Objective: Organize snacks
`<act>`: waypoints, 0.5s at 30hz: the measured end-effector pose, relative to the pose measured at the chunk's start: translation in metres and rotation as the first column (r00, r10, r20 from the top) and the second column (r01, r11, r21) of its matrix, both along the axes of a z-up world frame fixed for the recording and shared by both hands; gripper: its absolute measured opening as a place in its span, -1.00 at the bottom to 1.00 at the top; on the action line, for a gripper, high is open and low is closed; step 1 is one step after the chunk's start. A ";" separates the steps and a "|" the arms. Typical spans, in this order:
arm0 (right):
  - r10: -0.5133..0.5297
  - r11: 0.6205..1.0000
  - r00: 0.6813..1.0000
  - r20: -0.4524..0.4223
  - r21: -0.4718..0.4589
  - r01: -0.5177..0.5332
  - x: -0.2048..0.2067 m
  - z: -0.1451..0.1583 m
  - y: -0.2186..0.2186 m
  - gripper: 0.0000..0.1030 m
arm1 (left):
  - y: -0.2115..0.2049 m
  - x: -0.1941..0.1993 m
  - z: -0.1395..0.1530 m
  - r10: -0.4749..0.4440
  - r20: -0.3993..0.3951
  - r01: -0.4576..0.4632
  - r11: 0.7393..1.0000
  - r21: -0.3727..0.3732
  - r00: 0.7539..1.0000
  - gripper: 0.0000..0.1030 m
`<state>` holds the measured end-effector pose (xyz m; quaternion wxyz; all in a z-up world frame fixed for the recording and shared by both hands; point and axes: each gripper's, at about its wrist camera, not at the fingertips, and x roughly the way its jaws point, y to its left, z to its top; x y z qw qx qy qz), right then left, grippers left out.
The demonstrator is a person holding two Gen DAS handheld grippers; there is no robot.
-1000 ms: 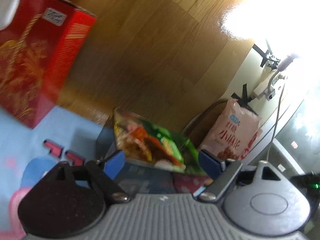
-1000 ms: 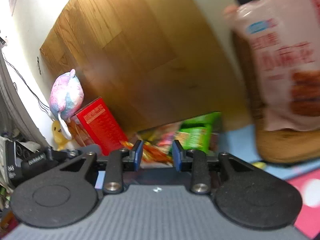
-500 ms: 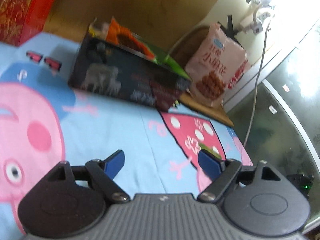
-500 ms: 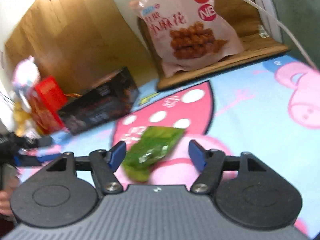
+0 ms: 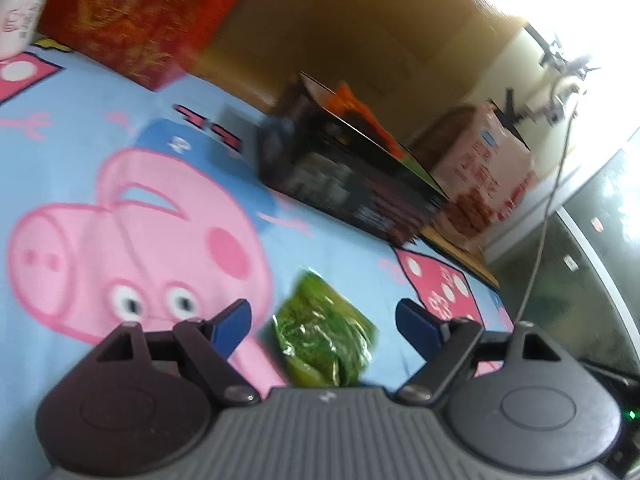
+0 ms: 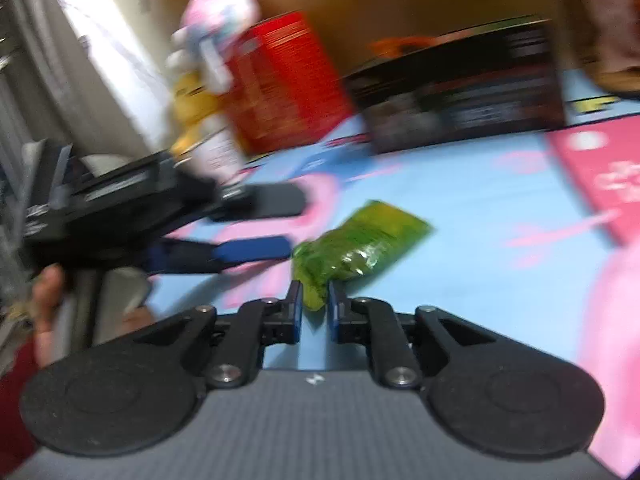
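Note:
A green snack packet (image 5: 324, 332) lies on the pig-print mat (image 5: 120, 184). My left gripper (image 5: 324, 322) is open, its jaws wide on either side of the packet. In the right wrist view the same packet (image 6: 360, 244) lies just ahead of my right gripper (image 6: 313, 304), whose jaws stand close together with the packet's near corner between the tips; whether they pinch it is unclear. The left gripper's blue finger (image 6: 252, 250) reaches in from the left. A black open box (image 5: 352, 184) with snacks inside stands behind.
A red box (image 5: 140, 16) stands at the far left. A pink snack bag (image 5: 484, 176) leans on a wooden board at the right. A plush toy (image 6: 216, 24) and a white cup (image 5: 20, 12) sit by the red box. A cable (image 5: 548, 200) hangs at the right.
My left gripper has swung down from the black box to straddle the green packet. My right gripper has narrowed from wide open and moved back to the packet's near corner.

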<state>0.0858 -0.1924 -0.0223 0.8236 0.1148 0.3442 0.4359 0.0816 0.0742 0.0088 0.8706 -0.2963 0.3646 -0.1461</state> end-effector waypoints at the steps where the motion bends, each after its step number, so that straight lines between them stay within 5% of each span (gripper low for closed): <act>1: 0.052 0.999 0.999 -0.014 0.015 -0.052 -0.002 0.001 0.005 -0.16 | 0.005 -0.001 0.000 0.008 0.000 -0.008 1.000 -0.008 1.000 0.59; 3: 0.100 0.995 0.995 0.001 0.025 -0.100 -0.007 0.005 0.006 0.06 | 0.013 -0.003 0.000 0.018 0.004 -0.018 1.000 -0.015 1.000 0.60; 6: 0.091 0.996 0.995 0.045 -0.003 -0.091 -0.013 0.015 -0.005 0.06 | 0.021 -0.007 0.000 0.025 0.008 -0.025 1.000 -0.018 1.000 0.60; 15: -0.187 0.981 0.982 -0.002 0.056 0.186 0.025 0.022 -0.066 0.07 | 0.019 -0.016 0.001 -0.024 0.019 0.025 0.998 -0.063 1.000 0.63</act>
